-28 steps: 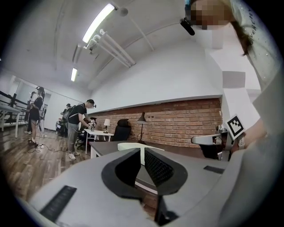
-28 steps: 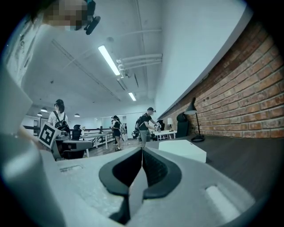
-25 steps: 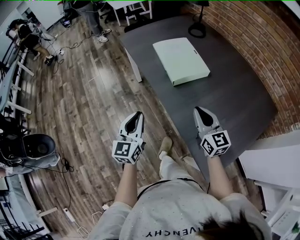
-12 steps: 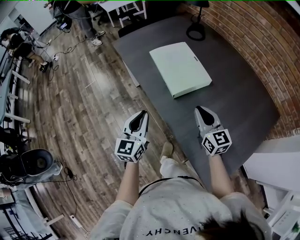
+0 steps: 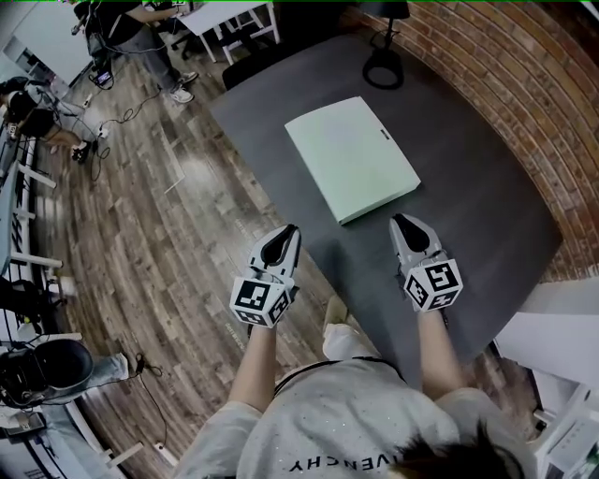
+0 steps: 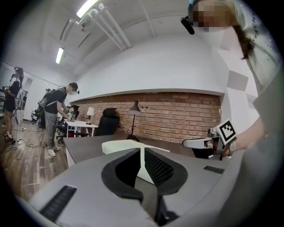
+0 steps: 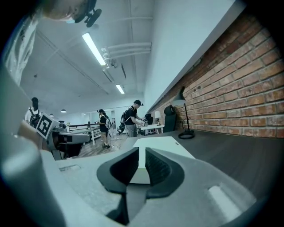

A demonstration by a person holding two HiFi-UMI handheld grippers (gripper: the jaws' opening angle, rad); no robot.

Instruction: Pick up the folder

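The pale green folder [image 5: 351,157] lies flat and closed on the dark grey table [image 5: 468,187], also seen ahead in the left gripper view [image 6: 116,146] and the right gripper view [image 7: 157,142]. My left gripper [image 5: 288,232] hovers at the table's near edge, short of the folder's near-left corner, its jaws shut and empty [image 6: 143,153]. My right gripper [image 5: 402,223] is over the table just short of the folder's near-right corner. Its jaws have just been opening and stand a narrow gap apart with nothing between them [image 7: 142,153].
A black lamp base [image 5: 384,67] stands on the table's far end by the brick wall [image 5: 524,103]. A white cabinet [image 5: 562,327] sits at the right. Wooden floor [image 5: 168,224] with cables lies left, where people stand by a white desk [image 5: 225,14].
Both grippers and the person have come forward toward the table. The folder now lies closer in front of the fingertips, and the left gripper has reached the table's edge.
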